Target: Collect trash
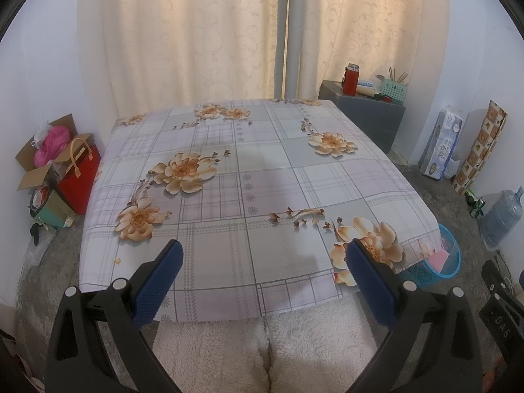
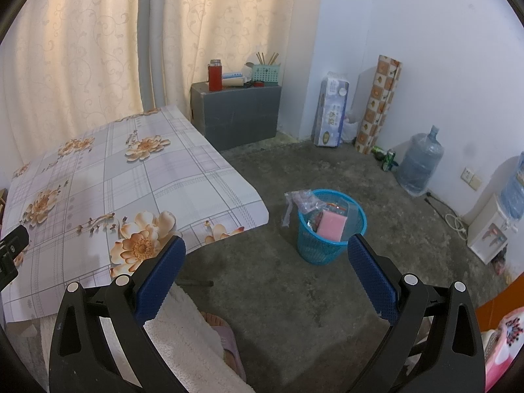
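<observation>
Left gripper (image 1: 263, 260) over the table (image 1: 262, 170), jaws wide and empty, right gripper (image 2: 267, 258) wide and empty above the floor, blue bin (image 2: 330, 229) beside the table (pink packet (image 2: 332, 226) and what looks like plastic wrappers inside)

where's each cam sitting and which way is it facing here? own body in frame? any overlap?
Left wrist: on the left gripper, facing across the table toward the curtains; fleece-clad lap below, both fingers open.
Right wrist: on the right gripper, angled down at the floor and blue basket; slippered foot shows.
Shared: table, blue basket, grey cabinet, water jug.
</observation>
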`<state>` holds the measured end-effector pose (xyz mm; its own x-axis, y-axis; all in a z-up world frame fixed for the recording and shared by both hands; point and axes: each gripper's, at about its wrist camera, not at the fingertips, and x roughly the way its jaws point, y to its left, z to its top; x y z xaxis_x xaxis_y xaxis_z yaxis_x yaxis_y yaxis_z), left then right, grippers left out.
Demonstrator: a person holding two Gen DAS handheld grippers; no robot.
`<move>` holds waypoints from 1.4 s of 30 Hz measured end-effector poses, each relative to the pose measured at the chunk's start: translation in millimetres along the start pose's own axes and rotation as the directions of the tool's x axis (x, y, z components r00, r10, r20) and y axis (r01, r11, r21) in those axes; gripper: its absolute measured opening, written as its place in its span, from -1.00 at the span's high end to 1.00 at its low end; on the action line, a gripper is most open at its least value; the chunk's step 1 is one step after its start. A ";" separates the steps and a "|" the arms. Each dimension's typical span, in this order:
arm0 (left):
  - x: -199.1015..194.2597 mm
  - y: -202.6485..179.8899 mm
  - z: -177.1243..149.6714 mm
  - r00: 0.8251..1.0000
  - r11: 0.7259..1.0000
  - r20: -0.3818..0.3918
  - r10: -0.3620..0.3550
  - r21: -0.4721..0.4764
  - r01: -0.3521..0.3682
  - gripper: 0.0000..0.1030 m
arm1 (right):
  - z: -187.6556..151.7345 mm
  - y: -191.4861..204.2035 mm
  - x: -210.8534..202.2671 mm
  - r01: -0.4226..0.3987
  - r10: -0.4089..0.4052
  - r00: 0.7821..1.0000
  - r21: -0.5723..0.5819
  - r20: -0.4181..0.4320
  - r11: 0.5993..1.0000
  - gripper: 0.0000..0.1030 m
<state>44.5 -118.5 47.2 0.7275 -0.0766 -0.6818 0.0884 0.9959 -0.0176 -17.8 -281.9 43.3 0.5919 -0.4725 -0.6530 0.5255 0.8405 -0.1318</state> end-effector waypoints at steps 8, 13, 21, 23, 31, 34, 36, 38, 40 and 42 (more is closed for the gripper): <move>1.0 0.7 1.0 1.000 1.000 -0.002 -0.002 0.001 0.002 -0.90 | -0.9 2.3 -1.4 -0.002 0.002 1.000 0.001 -0.001 1.000 -0.85; -0.6 1.6 -2.4 1.000 1.000 -0.005 -0.001 0.000 0.001 -0.90 | -0.4 1.1 -0.5 -0.001 0.001 1.000 0.001 -0.002 1.000 -0.85; -2.5 1.5 -4.8 1.000 1.000 -0.007 -0.003 0.001 0.003 -0.90 | -0.1 0.8 -0.3 -0.002 0.002 1.000 0.001 -0.002 1.000 -0.85; -1.6 1.3 -3.7 1.000 1.000 -0.007 -0.002 0.002 0.002 -0.89 | -0.3 1.8 -1.2 -0.001 0.001 1.000 0.000 -0.003 1.000 -0.85; -0.1 0.2 -1.8 1.000 1.000 -0.009 -0.002 0.003 0.002 -0.90 | 0.0 1.7 -0.5 -0.005 0.005 1.000 0.002 -0.008 1.000 -0.85; -0.4 0.5 -1.6 1.000 1.000 -0.011 -0.003 0.001 0.003 -0.90 | -1.2 3.8 -1.0 -0.006 0.006 1.000 0.004 -0.009 1.000 -0.85; -0.6 -0.4 -2.1 1.000 1.000 -0.010 -0.002 0.002 0.002 -0.90 | -1.0 3.1 -0.7 -0.006 0.006 1.000 0.004 -0.008 1.000 -0.85; -1.7 -0.3 -2.7 1.000 1.000 -0.008 -0.003 0.004 0.003 -0.89 | -0.5 2.0 0.0 -0.007 0.007 1.000 0.003 -0.008 1.000 -0.85; -1.8 -0.5 -2.3 1.000 1.000 -0.007 -0.004 0.007 0.004 -0.90 | -0.2 1.1 0.5 -0.007 0.007 1.000 0.003 -0.009 1.000 -0.85; -6.4 -1.0 -7.7 1.000 1.000 0.000 -0.001 0.009 0.001 -0.89 | -0.2 1.0 0.4 -0.009 0.009 1.000 0.002 -0.009 1.000 -0.85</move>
<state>34.5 -118.6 46.0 0.7275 -0.0773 -0.6817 0.0950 0.9954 -0.0114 -17.2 -281.2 42.8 0.5909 -0.4628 -0.6608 0.5219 0.8439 -0.1244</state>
